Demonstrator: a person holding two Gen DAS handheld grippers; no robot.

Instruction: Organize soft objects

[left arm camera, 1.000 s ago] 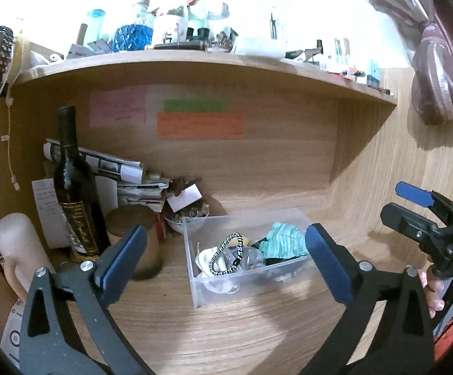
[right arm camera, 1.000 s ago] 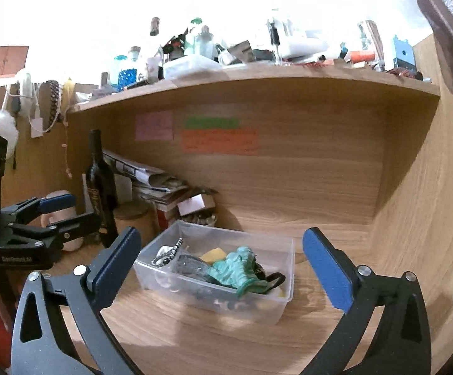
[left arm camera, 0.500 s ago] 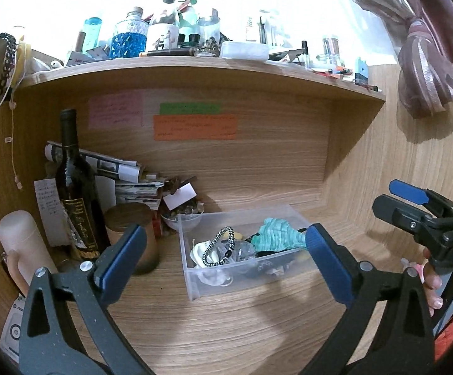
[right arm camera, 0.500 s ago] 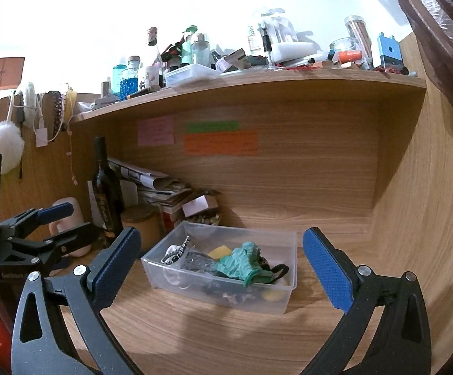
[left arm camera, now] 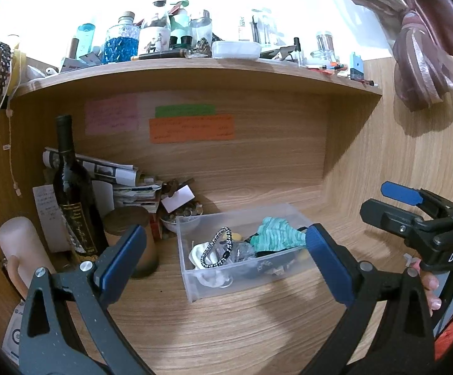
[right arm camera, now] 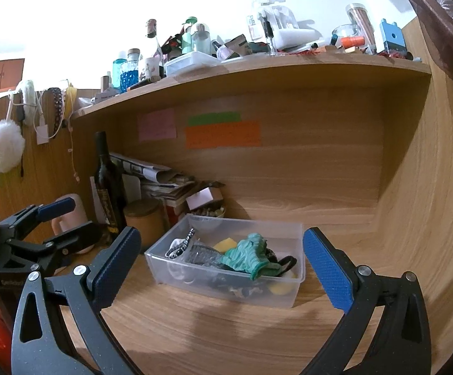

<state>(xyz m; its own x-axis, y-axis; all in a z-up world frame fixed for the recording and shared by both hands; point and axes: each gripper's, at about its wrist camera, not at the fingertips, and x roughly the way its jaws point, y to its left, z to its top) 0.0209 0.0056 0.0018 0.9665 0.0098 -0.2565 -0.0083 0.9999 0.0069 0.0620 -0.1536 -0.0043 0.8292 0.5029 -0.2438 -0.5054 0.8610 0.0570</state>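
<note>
A clear plastic box [left arm camera: 195, 284] [right arm camera: 289, 297] sits on the wooden desk under the shelf. In it lie a teal scrunchie [left arm camera: 275, 234] [right arm camera: 246, 256], a black-and-white beaded band [left arm camera: 217, 248] [right arm camera: 179, 247], a yellow piece [right arm camera: 225, 245] and other small soft items. My left gripper [left arm camera: 226, 265] is open and empty, short of the box. My right gripper [right arm camera: 223, 272] is open and empty, also short of the box. Each gripper shows in the other's view: the right one [left arm camera: 408, 209] at the far right, the left one [right arm camera: 54, 222] at the far left.
A dark wine bottle [left arm camera: 73, 193], a brown lidded jar [left arm camera: 129, 234], a pink cylinder [left arm camera: 20, 250] and stacked papers [left arm camera: 126, 184] crowd the back left corner. A cluttered shelf [left arm camera: 195, 65] overhangs the desk. A wooden side wall [right arm camera: 430, 187] stands at the right.
Both grippers have drawn back and tilted up a little, so the box sits slightly farther away and more of the shelf top shows. Both stay open.
</note>
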